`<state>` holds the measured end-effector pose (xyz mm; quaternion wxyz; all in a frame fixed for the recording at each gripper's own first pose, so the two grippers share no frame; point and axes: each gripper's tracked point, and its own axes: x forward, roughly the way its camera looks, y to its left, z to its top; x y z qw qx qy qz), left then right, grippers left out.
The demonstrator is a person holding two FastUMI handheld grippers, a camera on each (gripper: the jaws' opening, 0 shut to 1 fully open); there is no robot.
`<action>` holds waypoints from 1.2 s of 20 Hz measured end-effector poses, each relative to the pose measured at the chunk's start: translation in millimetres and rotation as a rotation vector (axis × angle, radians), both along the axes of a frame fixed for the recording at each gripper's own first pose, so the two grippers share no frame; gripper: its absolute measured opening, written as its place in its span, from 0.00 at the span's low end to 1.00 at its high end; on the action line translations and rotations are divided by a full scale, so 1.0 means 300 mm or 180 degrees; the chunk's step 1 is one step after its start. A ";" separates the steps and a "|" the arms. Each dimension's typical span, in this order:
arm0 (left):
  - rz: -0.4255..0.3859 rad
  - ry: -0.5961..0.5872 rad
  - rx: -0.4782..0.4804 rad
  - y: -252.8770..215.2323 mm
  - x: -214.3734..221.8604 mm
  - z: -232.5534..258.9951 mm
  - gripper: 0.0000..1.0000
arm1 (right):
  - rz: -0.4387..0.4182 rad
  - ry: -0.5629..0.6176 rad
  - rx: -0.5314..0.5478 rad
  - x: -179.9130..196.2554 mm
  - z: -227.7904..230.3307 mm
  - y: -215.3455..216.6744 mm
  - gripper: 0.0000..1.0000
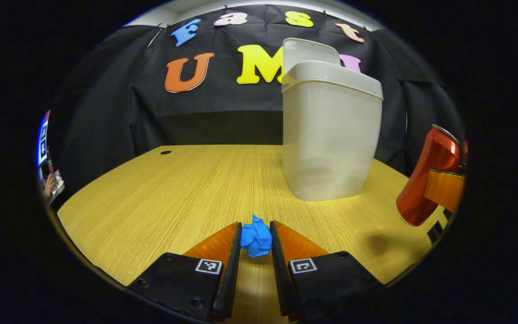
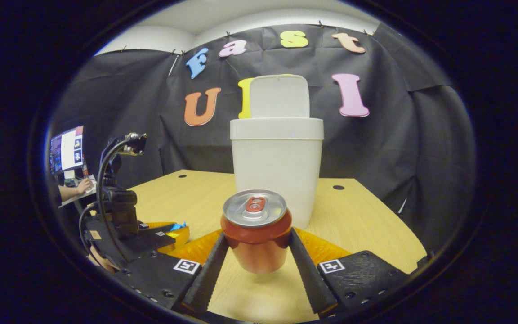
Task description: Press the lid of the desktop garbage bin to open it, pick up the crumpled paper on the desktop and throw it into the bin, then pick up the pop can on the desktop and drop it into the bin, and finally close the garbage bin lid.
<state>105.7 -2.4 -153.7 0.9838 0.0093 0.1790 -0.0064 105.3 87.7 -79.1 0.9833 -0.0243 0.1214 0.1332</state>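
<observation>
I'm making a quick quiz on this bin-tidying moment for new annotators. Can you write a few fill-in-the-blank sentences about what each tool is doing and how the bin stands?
1. The lid of the garbage bin stands ____.
2. The left tool grips the crumpled ____ paper.
3. The right tool has its fingers on either side of the pop ____.
4. The bin stands on the wooden ____.

Missing words: open; blue; can; table
</observation>
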 end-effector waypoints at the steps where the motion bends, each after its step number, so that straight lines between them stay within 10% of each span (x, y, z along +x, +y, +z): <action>1: 0.0031 -0.0059 0.0035 0.005 -0.009 0.029 0.41 | -0.0012 -0.0038 0.0031 -0.005 0.023 -0.021 0.81; 24: -0.0104 -0.1205 0.0232 -0.302 0.076 0.724 0.40 | 0.0005 -0.0250 0.0448 -0.001 0.173 -0.298 0.81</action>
